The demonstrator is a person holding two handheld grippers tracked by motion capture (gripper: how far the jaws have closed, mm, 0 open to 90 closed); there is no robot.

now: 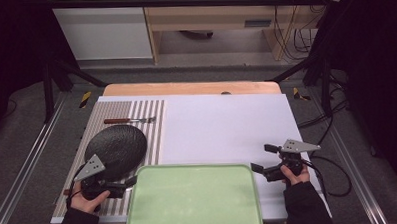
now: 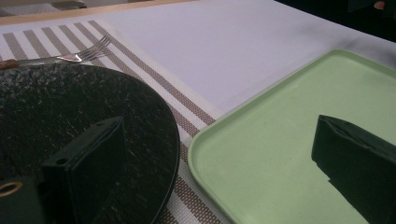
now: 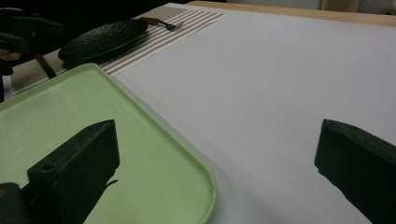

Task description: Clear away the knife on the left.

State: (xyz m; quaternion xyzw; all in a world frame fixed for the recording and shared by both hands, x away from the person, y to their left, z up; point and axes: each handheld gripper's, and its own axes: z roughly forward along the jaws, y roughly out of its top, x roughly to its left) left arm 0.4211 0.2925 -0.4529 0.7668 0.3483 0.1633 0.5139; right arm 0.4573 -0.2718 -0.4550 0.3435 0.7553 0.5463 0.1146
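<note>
The black plate (image 1: 115,149) is seen lying flat on the striped placemat (image 1: 155,138) at the left of the bench (image 1: 227,126), and the left hand-held gripper (image 1: 131,183) is held just at its near rim, jaws spread wide with nothing between them. In the left gripper view one jaw stands over the plate's surface and the other over the green tray (image 2: 280,140), so the plate's rim lies to the left jaw's side rather than between the two (a shift towards the plate would seem to be needed before a grasp). The plate's long axis runs from near left to far right in the high view. A fork (image 1: 132,120) is laid beyond the plate, apart from it. The right hand-held gripper (image 1: 260,160) is held well apart at the tray's right, likewise spread and empty; the left is judged much the nearer.
</note>
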